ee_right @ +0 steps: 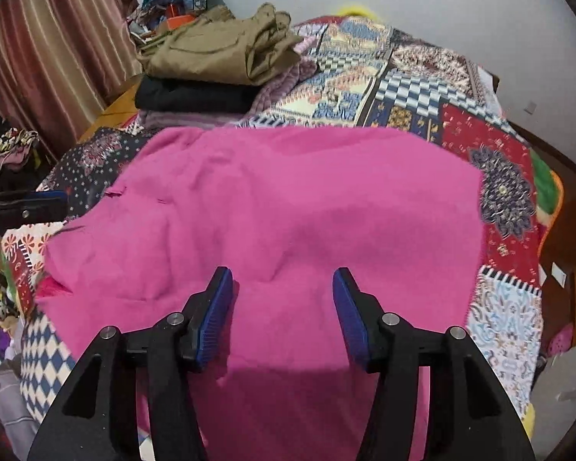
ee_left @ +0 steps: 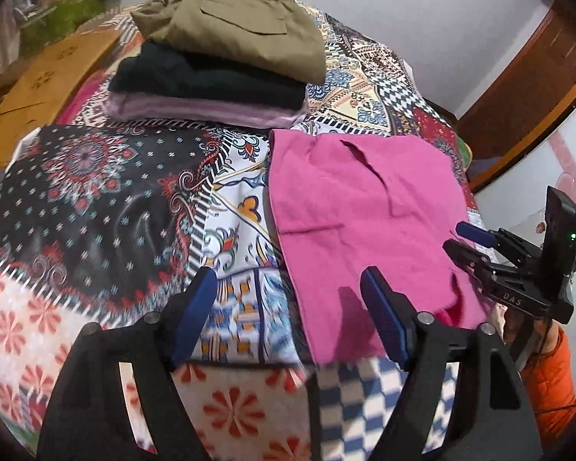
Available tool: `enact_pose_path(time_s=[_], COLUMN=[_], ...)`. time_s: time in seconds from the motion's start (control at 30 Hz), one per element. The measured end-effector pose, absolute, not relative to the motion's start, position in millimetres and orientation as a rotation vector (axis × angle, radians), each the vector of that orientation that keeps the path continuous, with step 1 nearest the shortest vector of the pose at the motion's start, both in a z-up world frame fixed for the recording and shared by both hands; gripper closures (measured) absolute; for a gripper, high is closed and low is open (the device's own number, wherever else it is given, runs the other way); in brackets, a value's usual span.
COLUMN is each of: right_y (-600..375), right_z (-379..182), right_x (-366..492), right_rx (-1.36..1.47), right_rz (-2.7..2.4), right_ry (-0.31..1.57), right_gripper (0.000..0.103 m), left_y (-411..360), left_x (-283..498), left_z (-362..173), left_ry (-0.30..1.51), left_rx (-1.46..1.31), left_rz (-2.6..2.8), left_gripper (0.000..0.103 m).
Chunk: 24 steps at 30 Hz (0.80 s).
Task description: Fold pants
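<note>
Pink pants (ee_left: 368, 226) lie folded flat on the patterned bedspread (ee_left: 96, 199), at the bed's near right side. In the right wrist view the pants (ee_right: 288, 211) fill the middle. My left gripper (ee_left: 288, 284) is open and empty, hovering above the bedspread at the pants' left edge. My right gripper (ee_right: 282, 280) is open and empty, just above the pants' near part. The right gripper also shows in the left wrist view (ee_left: 468, 240), at the pants' right edge. One left finger (ee_right: 38, 201) shows at the far left of the right wrist view.
A stack of folded clothes sits at the far side of the bed: olive pants (ee_left: 234, 19) on a black garment (ee_left: 211, 77) on a lilac one (ee_left: 211, 111). A cardboard box (ee_left: 46, 88) stands left of the bed. A curtain (ee_right: 50, 50) hangs far left.
</note>
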State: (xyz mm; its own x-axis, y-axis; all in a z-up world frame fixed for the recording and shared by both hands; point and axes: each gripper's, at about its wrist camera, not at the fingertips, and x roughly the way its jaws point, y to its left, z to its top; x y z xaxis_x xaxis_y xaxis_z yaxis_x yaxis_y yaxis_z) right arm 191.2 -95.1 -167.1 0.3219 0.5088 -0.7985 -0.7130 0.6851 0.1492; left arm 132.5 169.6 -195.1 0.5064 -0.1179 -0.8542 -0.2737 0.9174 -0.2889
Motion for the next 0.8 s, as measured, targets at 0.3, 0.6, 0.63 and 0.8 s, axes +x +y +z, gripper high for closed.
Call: enact_pose_path(time_s=[0.3,0.6,0.63,0.8], right_y=[-117.9,-144.7,-144.7,-140.2], right_z=[-135.8,-133.9,-136.3,-149.4], right_x=[156.6,148.2,149.4,153.3], right_rx=[-0.253,-0.222,-0.218,-0.200], right_rz=[0.820,0.796,0.794,0.804], right_ry=[0.834,0.820,0.828,0.861], right_gripper=[0.051,0.051,0.050,0.050], left_y=[118.4,80.8,79.7,82.2], left_x=[107.3,99.0,99.3,110.7], left_z=[-190.9,-205.2,-204.1,-203.1], left_ry=[1.092,1.096,1.088,1.064], left_rx=[-0.458,-0.506,-0.525,-0.591], left_rz=[0.061,0.010,-0.003,-0.001], left_gripper=[0.025,0.024,0.022,0.021])
